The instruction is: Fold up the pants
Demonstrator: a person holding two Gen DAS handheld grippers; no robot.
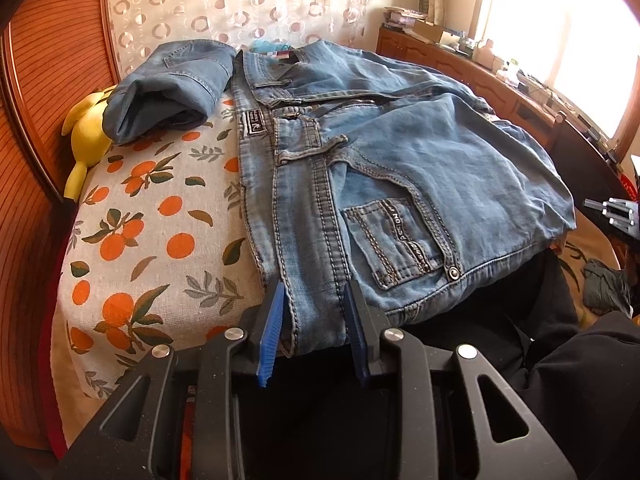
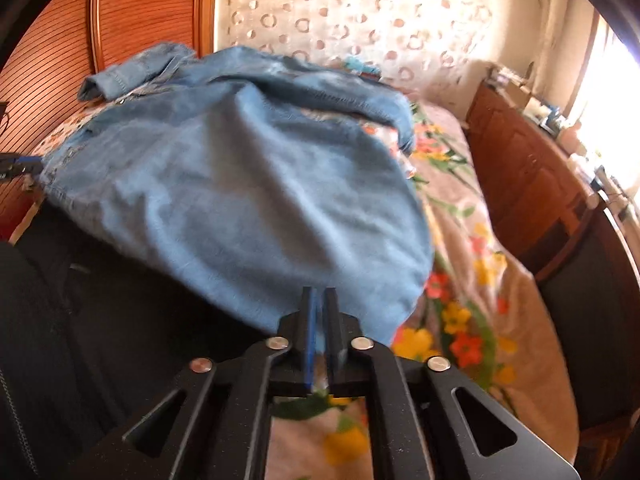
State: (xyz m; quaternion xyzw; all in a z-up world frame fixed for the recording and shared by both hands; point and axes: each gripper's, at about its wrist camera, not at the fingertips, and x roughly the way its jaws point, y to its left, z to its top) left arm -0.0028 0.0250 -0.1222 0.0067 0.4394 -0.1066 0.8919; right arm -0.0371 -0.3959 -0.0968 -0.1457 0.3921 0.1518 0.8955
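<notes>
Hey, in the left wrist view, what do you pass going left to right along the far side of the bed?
Yellow plush toy → rolled blue denim leg → blue denim pants' waistband → brown wooden sideboard

Yellow plush toy point(image 1: 86, 136) beside orange-print bedspread point(image 1: 160, 220); wooden dresser point(image 2: 532, 184).

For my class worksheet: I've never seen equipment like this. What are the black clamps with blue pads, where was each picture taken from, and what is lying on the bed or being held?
No robot here: a person holds a two-fingered clamp in each hand, each with a camera looking along its fingers. One picture comes from the left tool, the other from the right tool. Blue jeans lie on a bed with an orange-patterned cover. The left tool's blue pads clamp the jeans' waistband at the near edge. The right tool's pads are nearly together at a fold of the jeans; the picture is blurred, so a grip is unclear. A yellow soft toy lies at the far edge.
</notes>
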